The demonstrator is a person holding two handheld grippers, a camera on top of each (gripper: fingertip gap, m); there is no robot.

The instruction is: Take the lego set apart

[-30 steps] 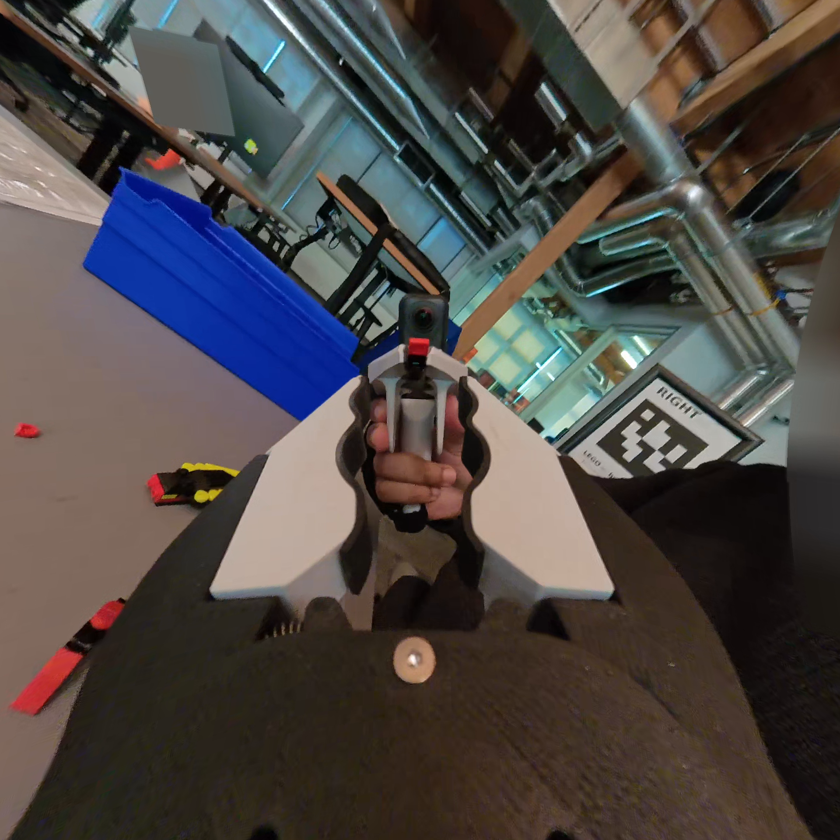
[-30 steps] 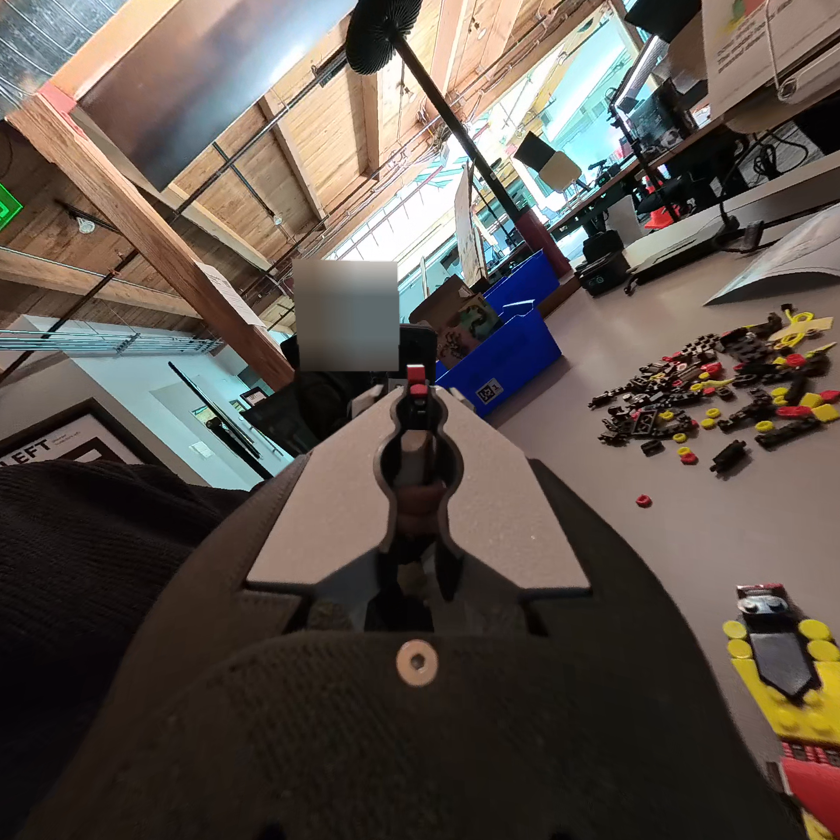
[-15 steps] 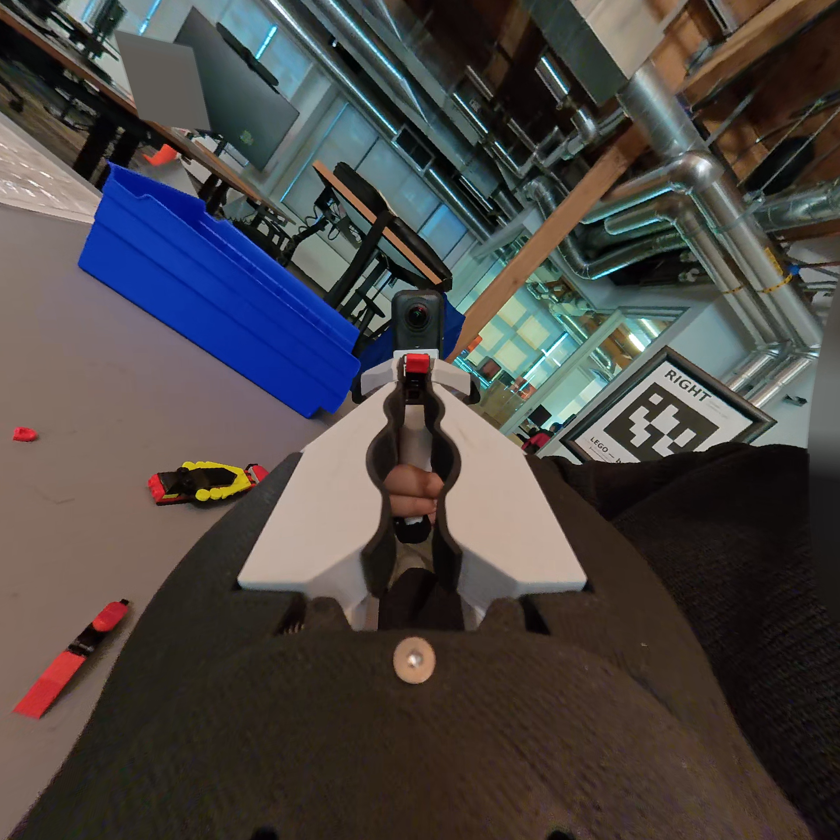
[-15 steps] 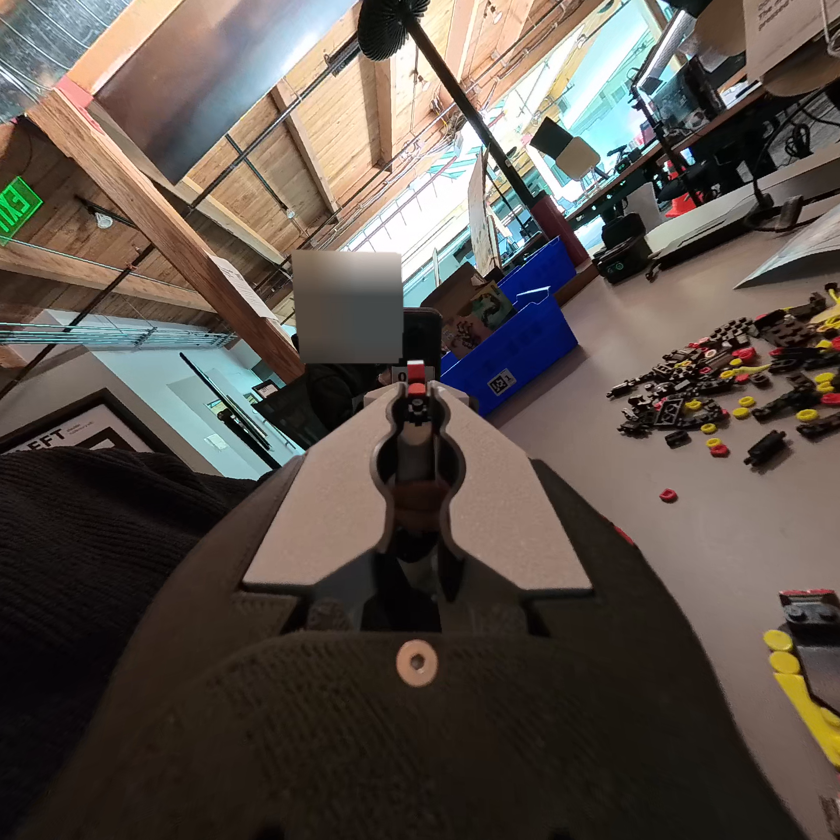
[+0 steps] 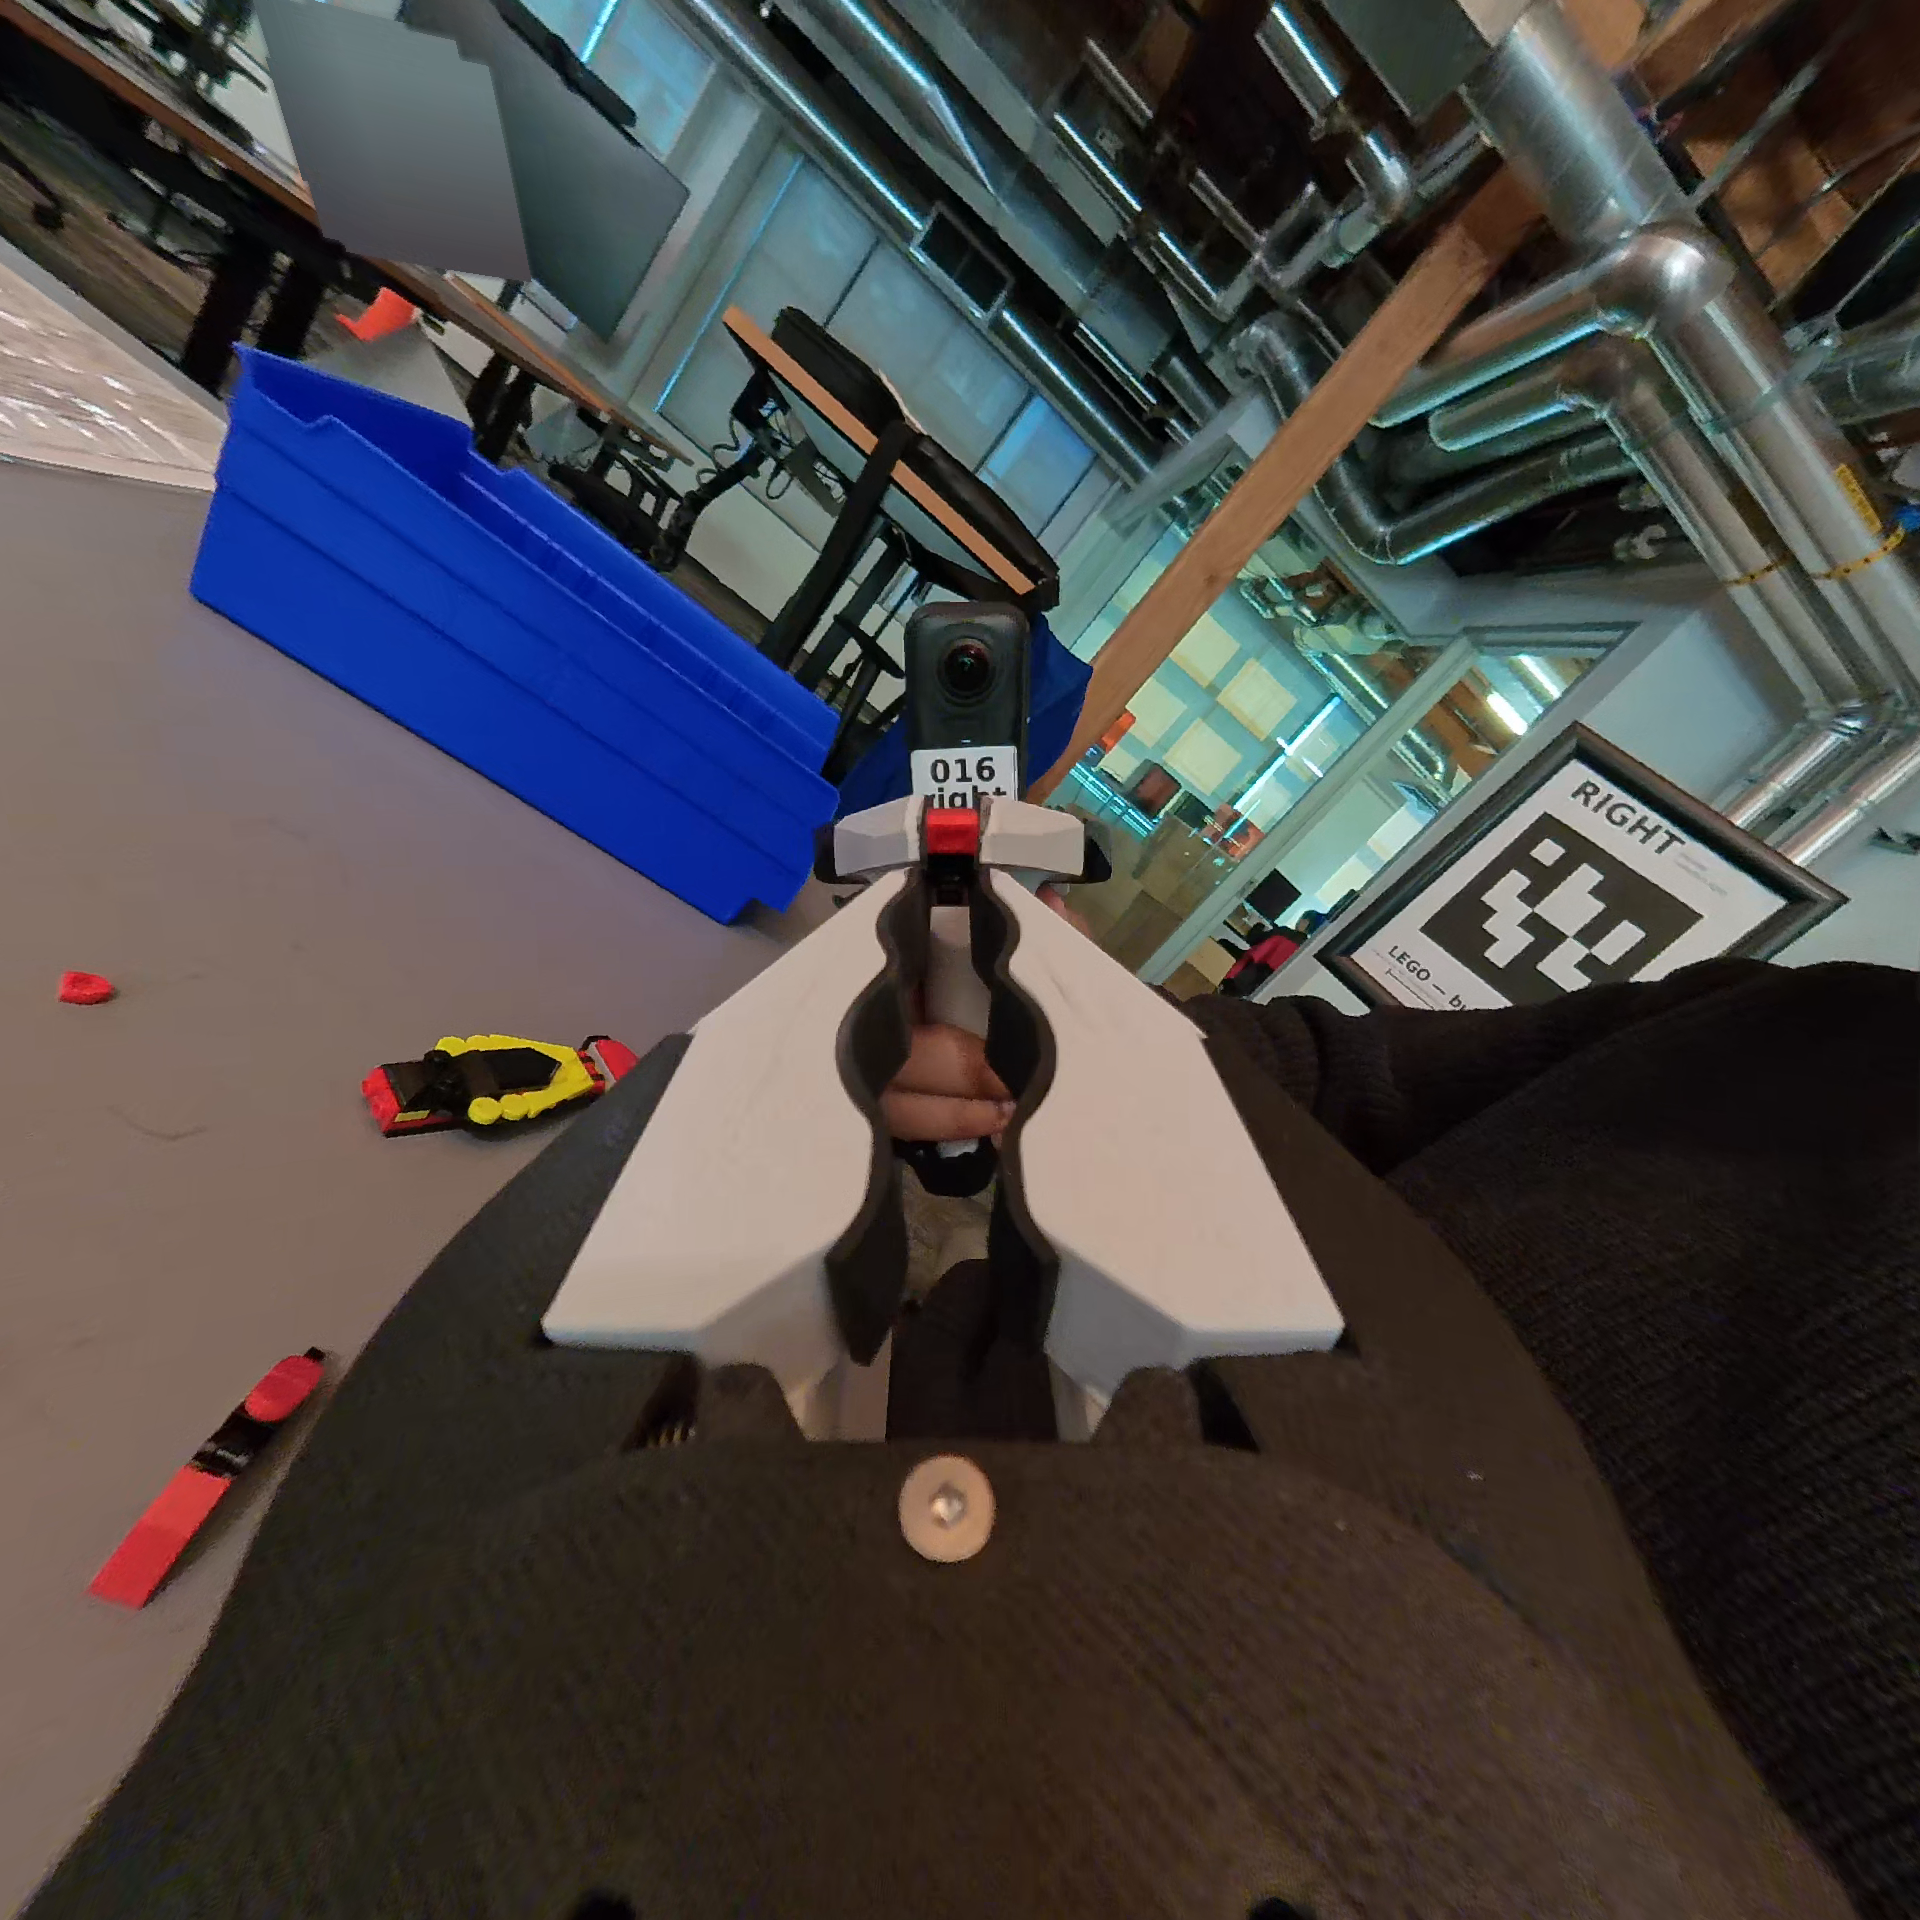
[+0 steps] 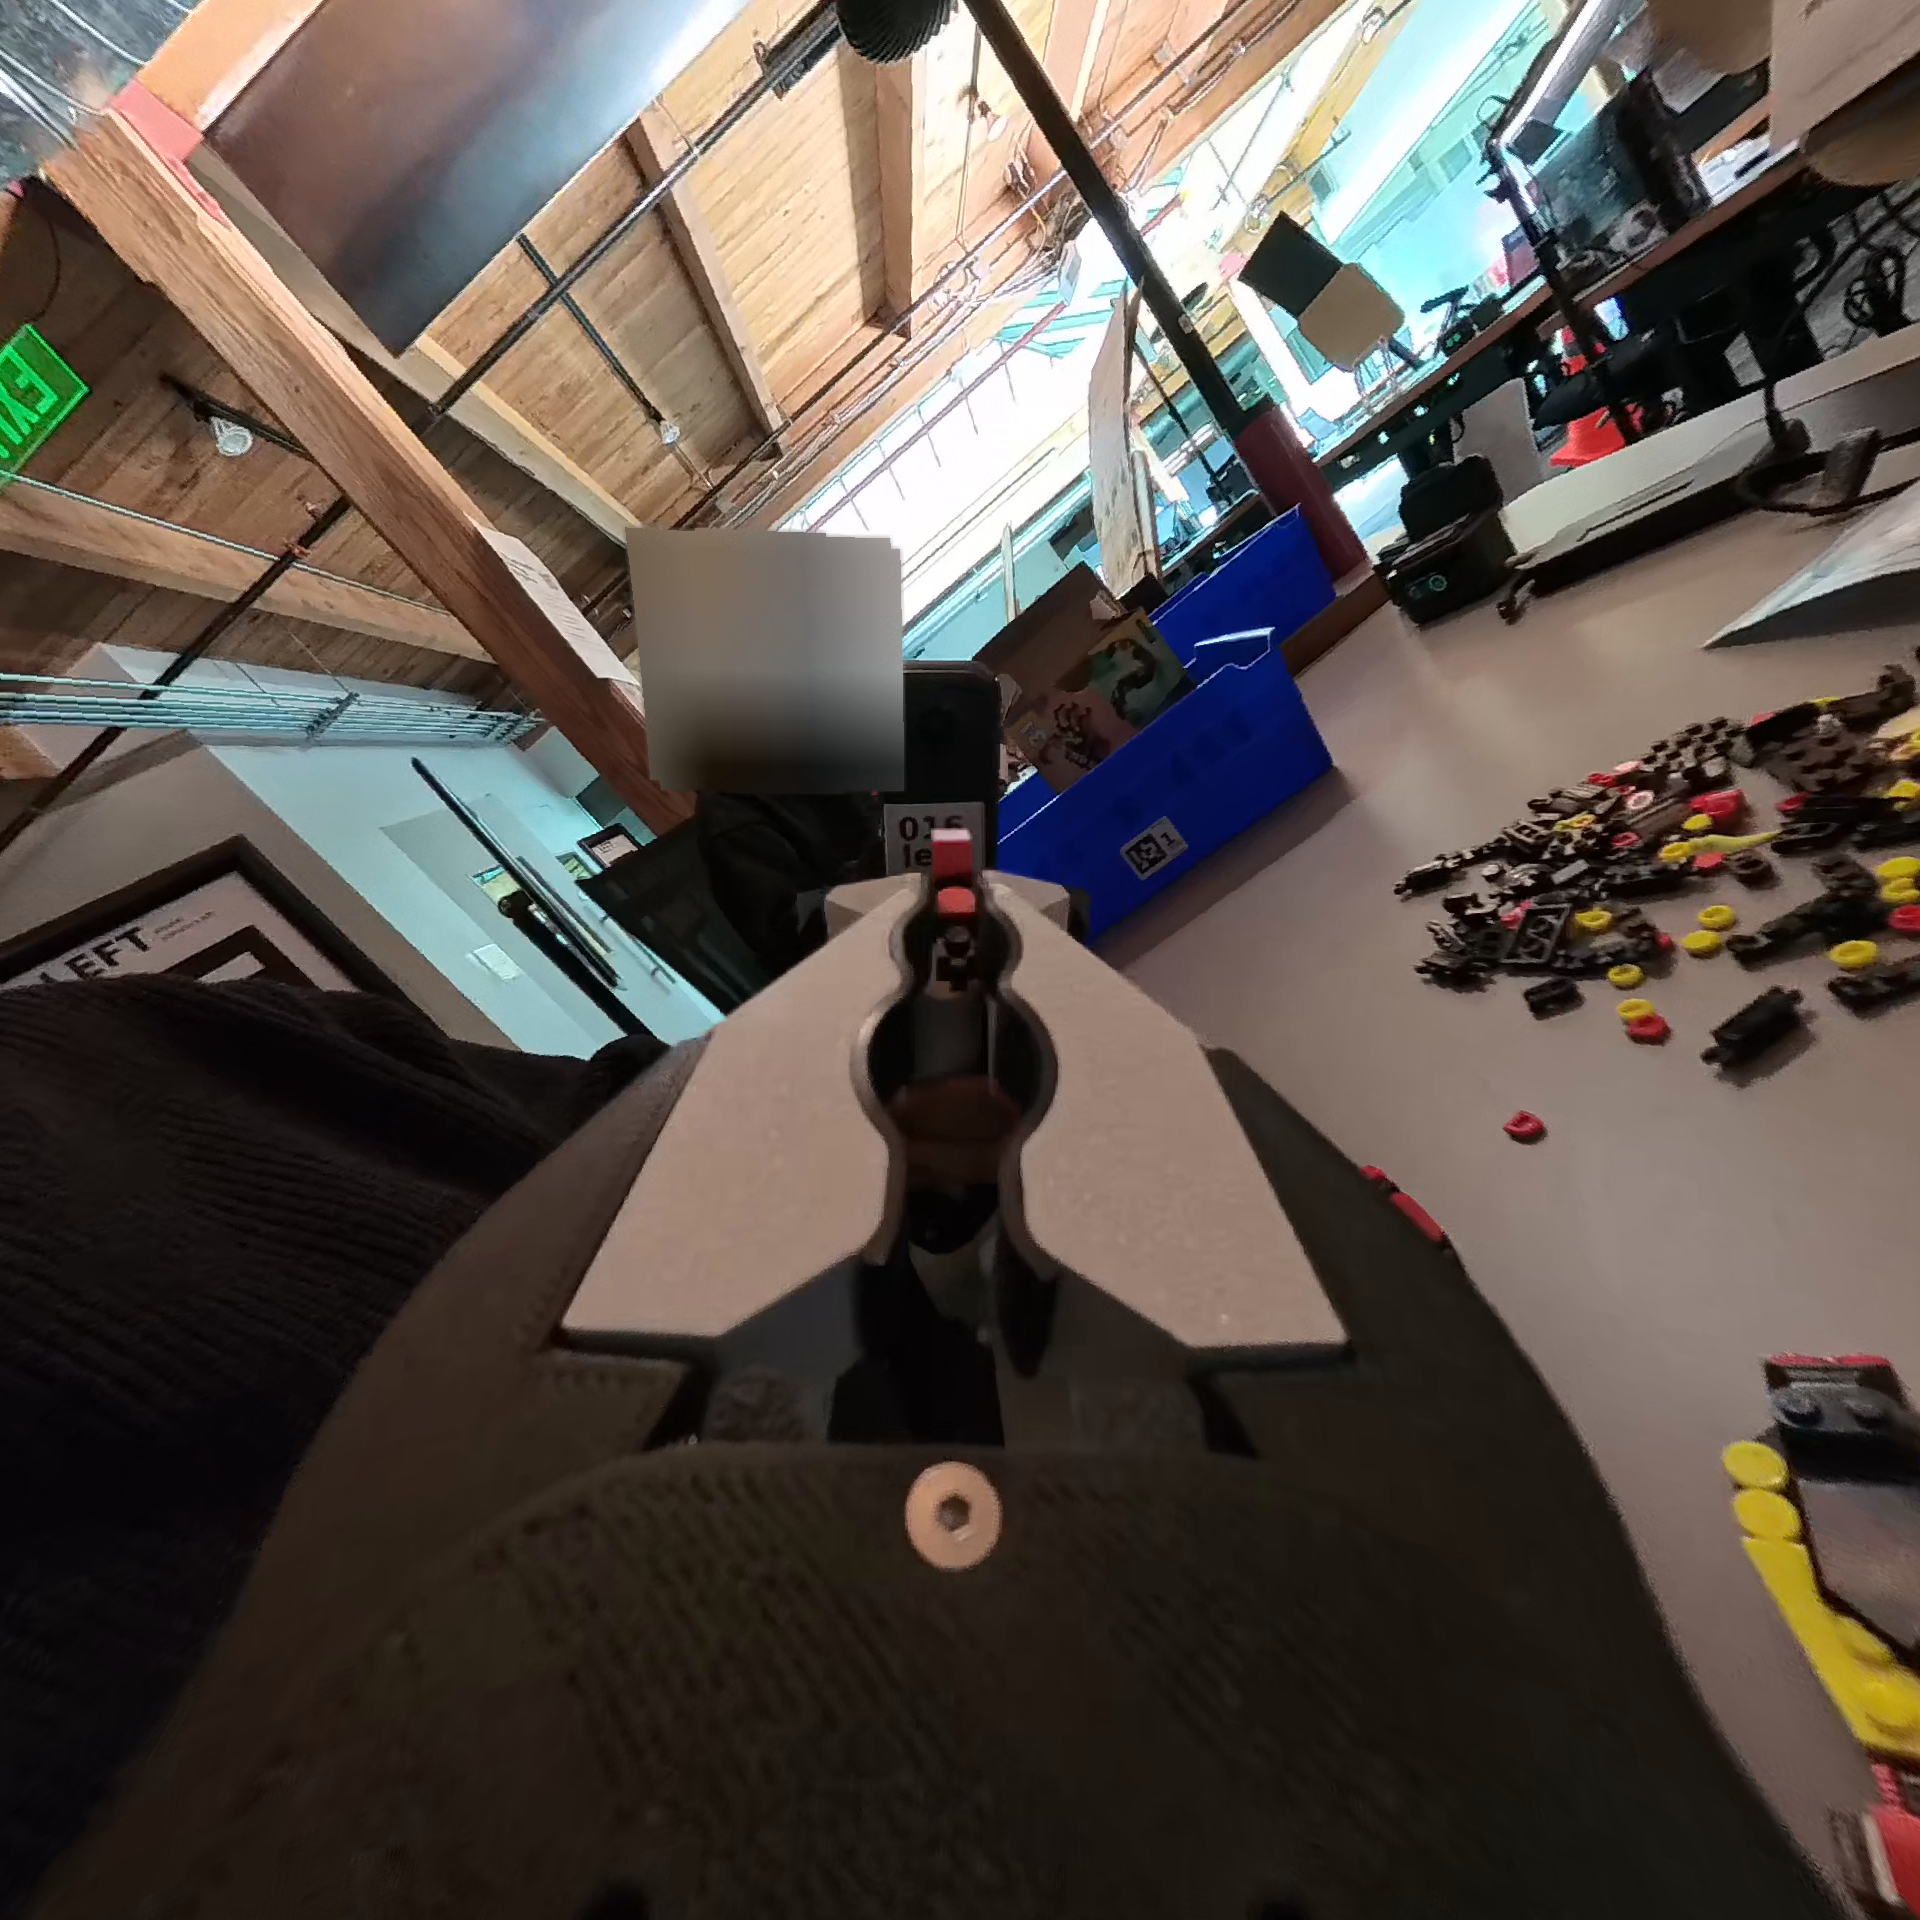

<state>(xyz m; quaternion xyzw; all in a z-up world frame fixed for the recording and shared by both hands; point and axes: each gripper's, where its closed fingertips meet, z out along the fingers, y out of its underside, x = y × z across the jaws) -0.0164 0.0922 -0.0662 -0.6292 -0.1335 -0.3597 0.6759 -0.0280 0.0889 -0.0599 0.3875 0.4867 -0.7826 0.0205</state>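
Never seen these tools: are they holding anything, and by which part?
The left gripper and right gripper each pinch an end of one small red lego piece.

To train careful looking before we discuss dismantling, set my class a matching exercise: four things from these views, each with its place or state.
1 blue bin
2 small red piece
3 loose pieces
4 yellow-and-black assembly

A held between left gripper and right gripper
B lying whole on the table
C standing at the far edge
D scattered in a pile

Pairs: 1-C, 2-A, 3-D, 4-B
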